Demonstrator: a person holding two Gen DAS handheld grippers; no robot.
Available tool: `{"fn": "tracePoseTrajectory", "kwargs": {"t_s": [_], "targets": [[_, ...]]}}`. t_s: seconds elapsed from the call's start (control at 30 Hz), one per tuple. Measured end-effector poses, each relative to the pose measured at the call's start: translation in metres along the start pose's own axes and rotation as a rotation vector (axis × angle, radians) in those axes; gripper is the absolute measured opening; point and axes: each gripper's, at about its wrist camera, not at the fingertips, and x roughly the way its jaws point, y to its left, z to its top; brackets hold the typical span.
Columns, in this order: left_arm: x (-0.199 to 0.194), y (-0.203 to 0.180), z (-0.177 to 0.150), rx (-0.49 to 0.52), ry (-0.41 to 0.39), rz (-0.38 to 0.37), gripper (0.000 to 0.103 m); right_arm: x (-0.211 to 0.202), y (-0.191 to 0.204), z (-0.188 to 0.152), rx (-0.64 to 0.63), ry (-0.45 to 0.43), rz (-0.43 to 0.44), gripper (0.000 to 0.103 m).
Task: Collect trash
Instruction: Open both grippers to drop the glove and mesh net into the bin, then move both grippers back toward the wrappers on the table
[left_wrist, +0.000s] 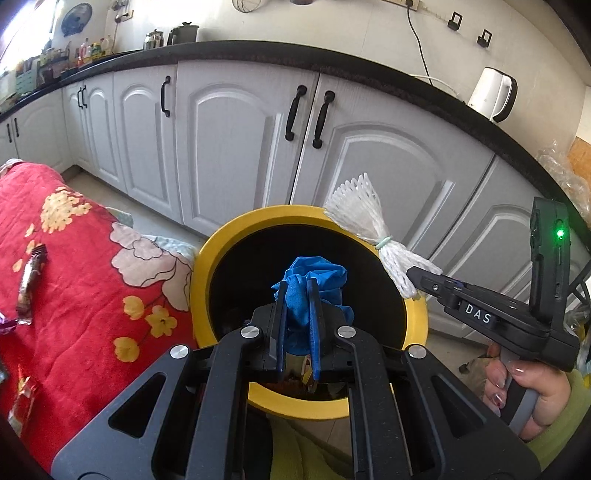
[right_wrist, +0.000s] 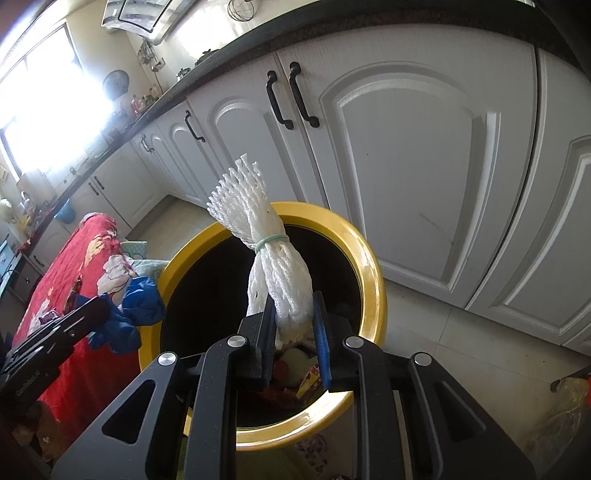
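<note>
The white cabinets (left_wrist: 229, 140) run under a dark counter (left_wrist: 258, 51) behind the work area. A red floral blanket (left_wrist: 74, 258) lies beside a yellow-rimmed bin (left_wrist: 207, 258), which already contains mixed refuse.

The left gripper (left_wrist: 297, 325) holds a crumpled blue cloth (left_wrist: 310, 284) above the bin opening; its fingers are clamped tight on the fabric. The right gripper (right_wrist: 293, 332) holds a white foam net bundle (right_wrist: 273, 266) over the bin; its fingers stand narrow, pressed on the lower end below the green elastic band (right_wrist: 271, 240).

Both items appear light, soft and compressible. The cloth tolerates a grip anywhere. The net is best held near its banded waist. A snack wrapper (left_wrist: 31, 280) remains on the blanket; it is probably thin, slippery and best pinched at one end.
</note>
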Motion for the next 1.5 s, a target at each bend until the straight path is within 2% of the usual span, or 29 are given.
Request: {"fn": "tracePoseTrajectory", "kwargs": {"t_s": [0.17,0.23,0.3,0.37,0.4,0.43,0.53,0.6,0.63,0.8,1.5], "targets": [[0.009,0.001,0.0,-0.011,0.012,0.004,0.006,0.002,-0.001,0.0,0.007,0.002,0.007,0.021],[0.012,0.002,-0.001,-0.021,0.017,0.012,0.012,0.002,-0.002,0.0,0.004,-0.003,0.0,0.03],[0.014,0.006,0.0,-0.042,0.024,0.015,0.037,0.002,-0.002,0.001,0.006,-0.009,-0.006,0.036],[0.013,0.01,0.0,-0.059,0.02,0.015,0.045,0.002,-0.004,0.001,0.012,-0.01,-0.009,0.041],[0.011,0.012,-0.001,-0.063,0.017,0.018,0.056,0.002,-0.003,0.001,0.012,-0.013,-0.014,0.048],[0.009,0.014,-0.001,-0.069,0.012,0.024,0.062,0.001,-0.004,0.0,0.015,-0.018,-0.019,0.054],[0.003,0.021,-0.002,-0.094,0.005,0.02,0.074,0.0,-0.003,0.001,0.016,-0.022,-0.017,0.058],[-0.002,0.025,-0.003,-0.11,0.001,0.03,0.092,-0.003,-0.002,0.001,0.015,-0.032,-0.024,0.067],[-0.006,0.028,-0.003,-0.118,-0.006,0.034,0.092,-0.005,-0.001,0.001,0.017,-0.043,-0.024,0.071],[-0.023,0.038,-0.003,-0.143,-0.03,0.071,0.092,-0.013,0.004,0.004,0.011,-0.074,-0.029,0.077],[-0.106,0.079,-0.001,-0.205,-0.183,0.155,0.092,-0.047,0.071,0.008,-0.115,-0.134,0.061,0.078]]}}
